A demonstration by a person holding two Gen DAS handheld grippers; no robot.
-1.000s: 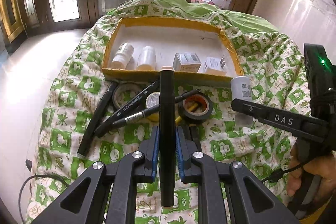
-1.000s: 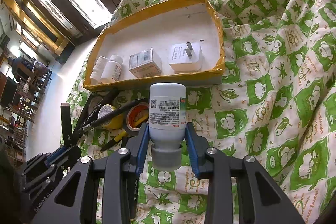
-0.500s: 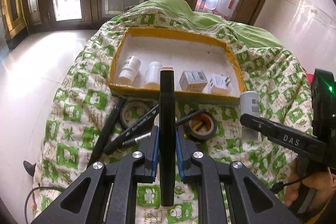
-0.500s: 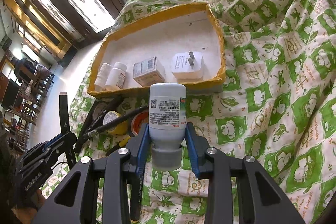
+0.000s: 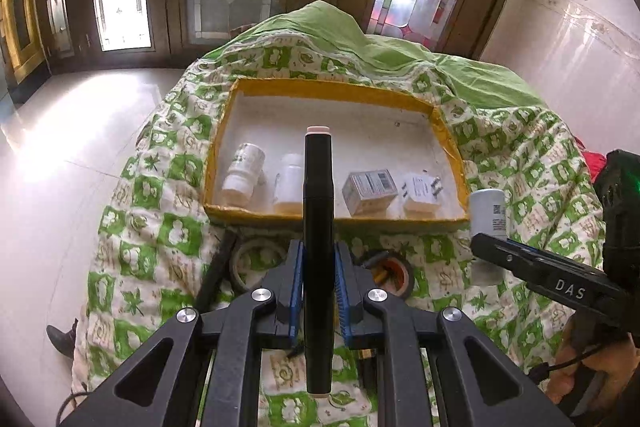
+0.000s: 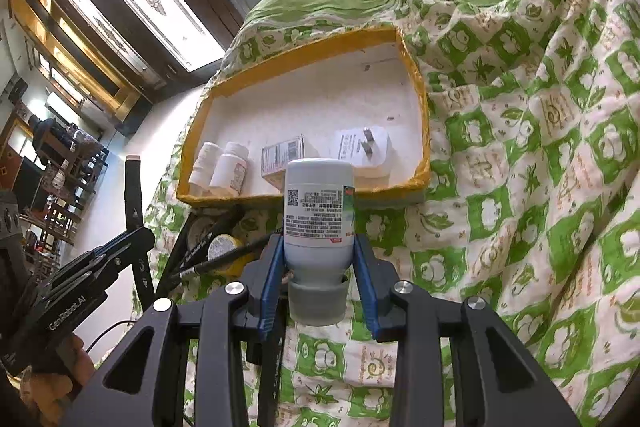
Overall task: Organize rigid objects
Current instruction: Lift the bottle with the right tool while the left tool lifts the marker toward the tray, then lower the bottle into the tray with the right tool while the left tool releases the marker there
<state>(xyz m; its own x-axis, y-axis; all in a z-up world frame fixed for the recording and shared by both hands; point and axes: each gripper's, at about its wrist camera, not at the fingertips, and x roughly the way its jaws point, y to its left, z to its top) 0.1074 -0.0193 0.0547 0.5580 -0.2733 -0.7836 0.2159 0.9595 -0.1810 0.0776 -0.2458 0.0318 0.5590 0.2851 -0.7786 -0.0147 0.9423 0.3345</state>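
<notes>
My left gripper (image 5: 318,259) is shut on a black marker (image 5: 318,227) held upright above the bedspread, in front of the yellow-rimmed tray (image 5: 336,91). My right gripper (image 6: 318,259) is shut on a white pill bottle (image 6: 318,205), cap end toward me, in front of the tray's (image 6: 416,95) near wall. The tray holds two white bottles (image 5: 244,173), a small grey box (image 5: 370,189) and a white plug adapter (image 5: 420,189). The right gripper and its bottle (image 5: 488,209) also show in the left wrist view, and the left gripper with its marker (image 6: 134,211) in the right wrist view.
Below the grippers, black markers (image 6: 212,239), tape rolls (image 5: 256,261) (image 5: 390,273) and a yellow roll (image 6: 226,251) lie on the green-and-white bedspread (image 6: 540,155). Tiled floor (image 5: 60,163) lies to the left, stained-glass doors behind.
Both grippers have risen with their loads, and the tray now sits lower and farther in both views. Their grips are unchanged.
</notes>
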